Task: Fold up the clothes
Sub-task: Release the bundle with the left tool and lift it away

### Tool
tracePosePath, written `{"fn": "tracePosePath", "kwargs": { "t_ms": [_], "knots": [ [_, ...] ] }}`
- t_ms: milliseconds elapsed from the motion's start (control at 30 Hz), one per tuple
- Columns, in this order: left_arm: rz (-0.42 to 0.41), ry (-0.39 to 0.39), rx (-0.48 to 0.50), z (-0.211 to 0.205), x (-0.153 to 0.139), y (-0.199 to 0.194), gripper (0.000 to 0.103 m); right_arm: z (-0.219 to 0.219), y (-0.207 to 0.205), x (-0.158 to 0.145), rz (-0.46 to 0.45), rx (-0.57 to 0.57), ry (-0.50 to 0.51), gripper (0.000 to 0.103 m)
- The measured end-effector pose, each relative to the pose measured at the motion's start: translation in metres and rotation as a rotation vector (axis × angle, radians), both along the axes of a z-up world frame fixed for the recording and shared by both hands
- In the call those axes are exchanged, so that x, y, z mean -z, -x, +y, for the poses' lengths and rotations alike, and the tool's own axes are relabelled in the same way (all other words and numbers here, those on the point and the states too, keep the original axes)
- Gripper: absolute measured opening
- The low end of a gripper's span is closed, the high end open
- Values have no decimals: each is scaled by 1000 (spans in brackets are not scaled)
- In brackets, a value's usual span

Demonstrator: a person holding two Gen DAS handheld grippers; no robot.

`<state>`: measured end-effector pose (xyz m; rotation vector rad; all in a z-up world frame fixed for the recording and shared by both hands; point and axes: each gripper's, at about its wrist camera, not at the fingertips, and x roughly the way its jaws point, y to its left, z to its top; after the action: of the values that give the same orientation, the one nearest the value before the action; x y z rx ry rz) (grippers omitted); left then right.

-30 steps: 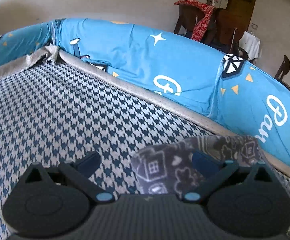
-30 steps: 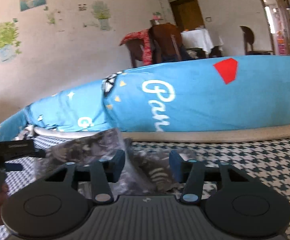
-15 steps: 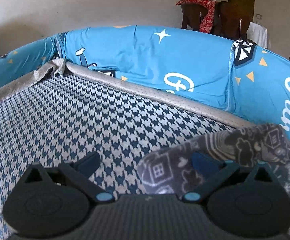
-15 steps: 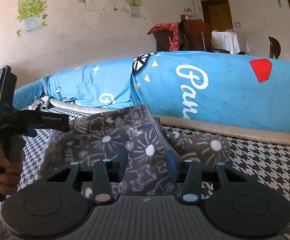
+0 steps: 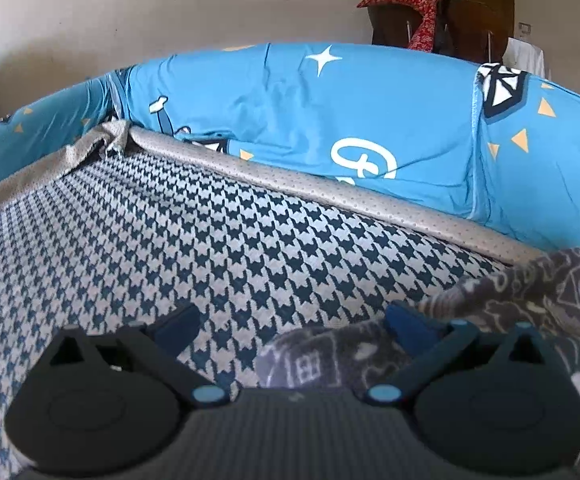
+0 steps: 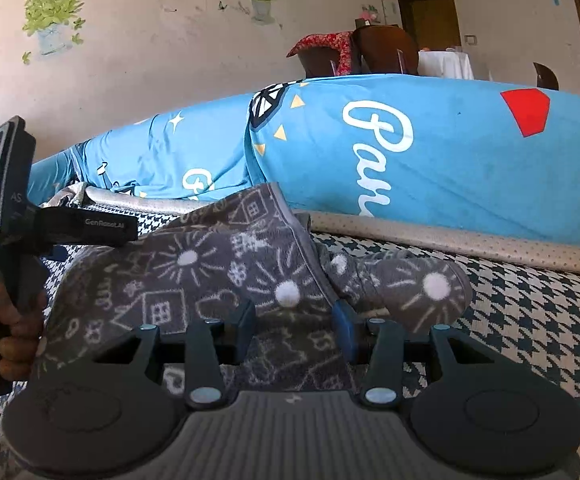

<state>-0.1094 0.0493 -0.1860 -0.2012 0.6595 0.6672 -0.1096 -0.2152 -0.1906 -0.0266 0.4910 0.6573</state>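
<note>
Fuzzy fleece garment (image 6: 218,276) (grey, doodle-printed) on woven houndstooth cover (image 5: 170,240).

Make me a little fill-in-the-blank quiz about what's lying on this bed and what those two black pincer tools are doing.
1. The grey garment is printed with white suns and little ____.
2. It lies on a cover with a ____ pattern.
3. The long cushion behind it is mostly ____.
4. The left gripper has its fingers spread ____, and the right gripper is the same.

Missing words: houses; houndstooth; blue; open
</note>
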Motion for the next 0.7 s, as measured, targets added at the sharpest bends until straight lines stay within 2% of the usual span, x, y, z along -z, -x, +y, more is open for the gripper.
{"fn": "tracePosePath", "kwargs": {
  "t_ms": [367, 700],
  "knots": [
    [8, 2, -22, 4, 13, -13, 103, 5, -7, 0, 28, 10, 5, 46],
    [0, 50, -20, 11, 18, -15, 103, 10, -13, 2, 35, -3, 11, 50]
  ]
}}
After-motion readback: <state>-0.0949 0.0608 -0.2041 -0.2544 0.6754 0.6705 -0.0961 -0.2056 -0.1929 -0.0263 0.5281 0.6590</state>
